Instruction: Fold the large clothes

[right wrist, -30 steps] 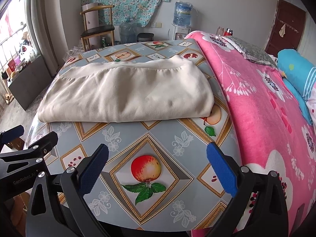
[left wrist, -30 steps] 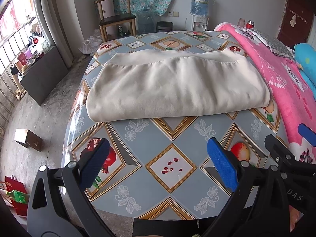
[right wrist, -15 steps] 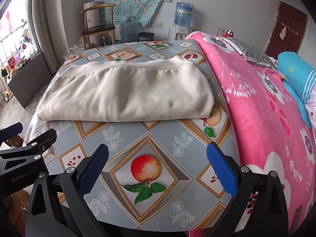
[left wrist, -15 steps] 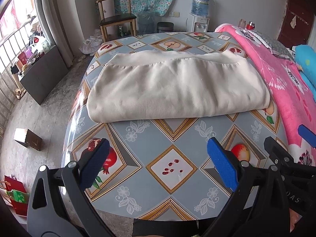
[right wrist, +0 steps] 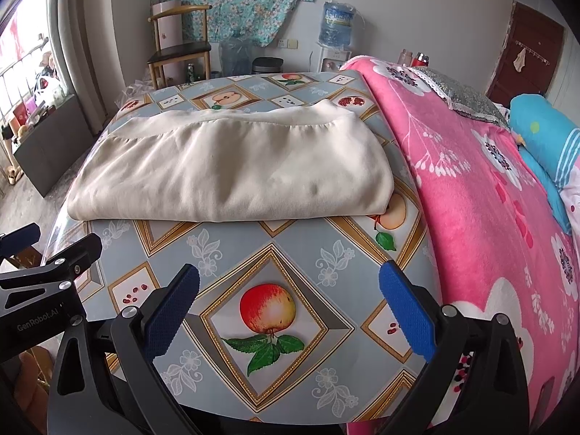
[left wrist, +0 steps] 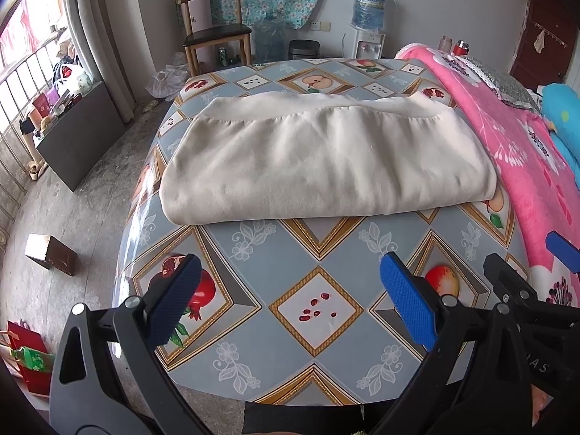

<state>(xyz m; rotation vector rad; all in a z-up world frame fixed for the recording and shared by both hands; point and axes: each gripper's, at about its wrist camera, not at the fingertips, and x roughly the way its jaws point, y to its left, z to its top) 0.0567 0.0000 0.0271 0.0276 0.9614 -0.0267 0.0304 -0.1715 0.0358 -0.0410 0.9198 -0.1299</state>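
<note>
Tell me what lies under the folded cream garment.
The folded cream garment lies on the fruit-patterned tablecloth. A peach print sticks out from under its right corner. The rest of the pattern beneath, and anything between the folded layers, is covered.

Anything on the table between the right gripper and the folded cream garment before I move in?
Nothing: in the right wrist view only bare fruit-print tablecloth lies between the open right gripper and the cream garment.

Only clear one I can make out is "GenRobot.AI" in grey on the black body of the left gripper (right wrist: 36, 253), at 9 o'clock in the right wrist view. The right gripper (left wrist: 525, 264) shows partial letters, "AS", at 4 o'clock.
</note>
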